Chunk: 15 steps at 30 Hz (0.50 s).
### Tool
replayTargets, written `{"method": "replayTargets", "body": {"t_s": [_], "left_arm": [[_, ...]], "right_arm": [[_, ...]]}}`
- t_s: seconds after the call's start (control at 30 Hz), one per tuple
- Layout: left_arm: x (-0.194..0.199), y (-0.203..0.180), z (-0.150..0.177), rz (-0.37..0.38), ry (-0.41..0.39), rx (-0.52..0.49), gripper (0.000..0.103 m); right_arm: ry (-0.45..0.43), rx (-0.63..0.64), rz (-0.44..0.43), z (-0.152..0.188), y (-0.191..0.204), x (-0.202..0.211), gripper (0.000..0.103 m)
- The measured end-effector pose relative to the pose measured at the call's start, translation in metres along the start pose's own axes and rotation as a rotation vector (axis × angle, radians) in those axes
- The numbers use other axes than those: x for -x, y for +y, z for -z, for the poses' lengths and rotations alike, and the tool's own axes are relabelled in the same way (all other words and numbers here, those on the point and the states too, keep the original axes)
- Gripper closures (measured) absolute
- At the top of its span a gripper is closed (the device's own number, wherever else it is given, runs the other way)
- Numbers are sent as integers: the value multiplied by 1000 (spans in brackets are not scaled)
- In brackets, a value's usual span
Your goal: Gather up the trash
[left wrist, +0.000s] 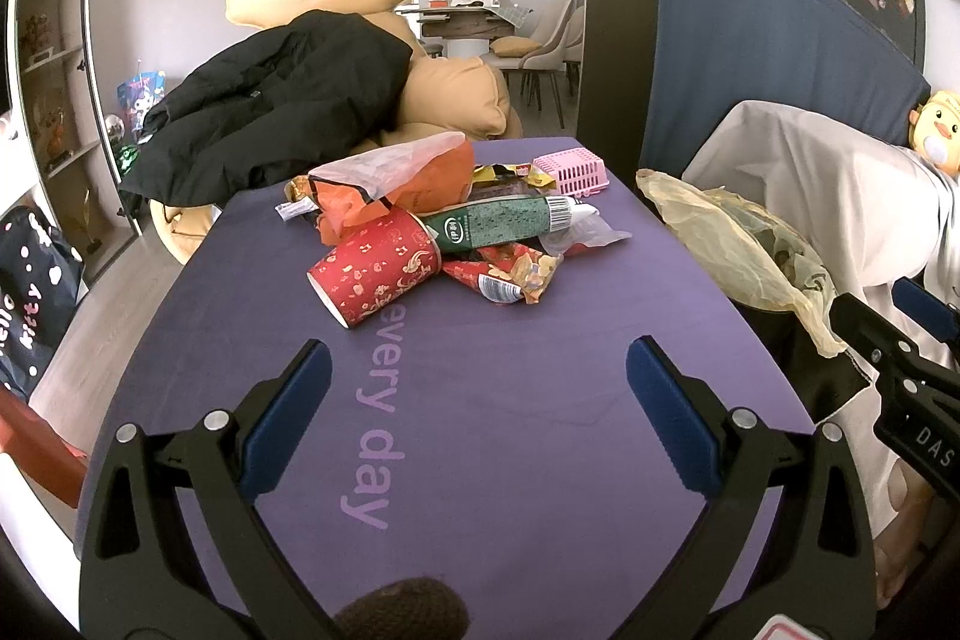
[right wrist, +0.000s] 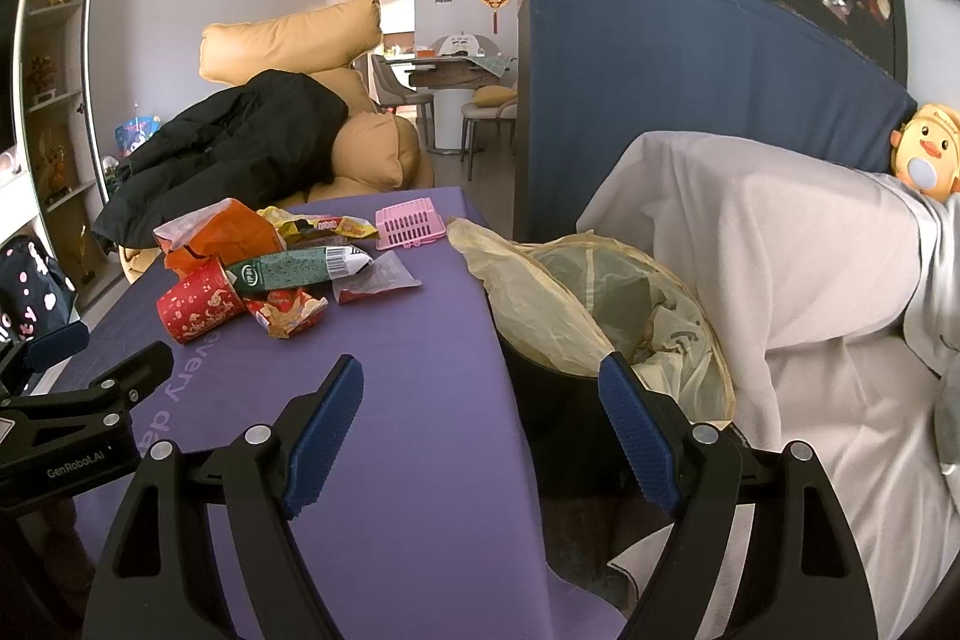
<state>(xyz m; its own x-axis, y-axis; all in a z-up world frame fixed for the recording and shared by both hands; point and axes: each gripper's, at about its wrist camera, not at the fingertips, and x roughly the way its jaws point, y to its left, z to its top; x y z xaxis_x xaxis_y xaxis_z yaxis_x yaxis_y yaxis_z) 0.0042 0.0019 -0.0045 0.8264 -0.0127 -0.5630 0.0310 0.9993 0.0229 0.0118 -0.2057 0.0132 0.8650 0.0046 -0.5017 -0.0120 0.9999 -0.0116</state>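
Left gripper (left wrist: 479,388), right gripper (right wrist: 480,403): both released, nothing held | trash pile (left wrist: 432,232) heaped mid-table | red cup (left wrist: 375,268) best taken first, rim pinched | bin (right wrist: 606,304) at table's right edge.

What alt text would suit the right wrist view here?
The open right hand-held gripper hovers over a purple tablecloth, beside a lined trash bin. Farther back lies litter: a red paper cup, a green wrapper and a pink basket.
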Motion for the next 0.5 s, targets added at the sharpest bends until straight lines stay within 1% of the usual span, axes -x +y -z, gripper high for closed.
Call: {"method": "replayTargets", "body": {"t_s": [0.5], "left_arm": [[0,1,0,2,2,2,8]], "right_arm": [[0,-1,0,0,-1,0,26]]}}
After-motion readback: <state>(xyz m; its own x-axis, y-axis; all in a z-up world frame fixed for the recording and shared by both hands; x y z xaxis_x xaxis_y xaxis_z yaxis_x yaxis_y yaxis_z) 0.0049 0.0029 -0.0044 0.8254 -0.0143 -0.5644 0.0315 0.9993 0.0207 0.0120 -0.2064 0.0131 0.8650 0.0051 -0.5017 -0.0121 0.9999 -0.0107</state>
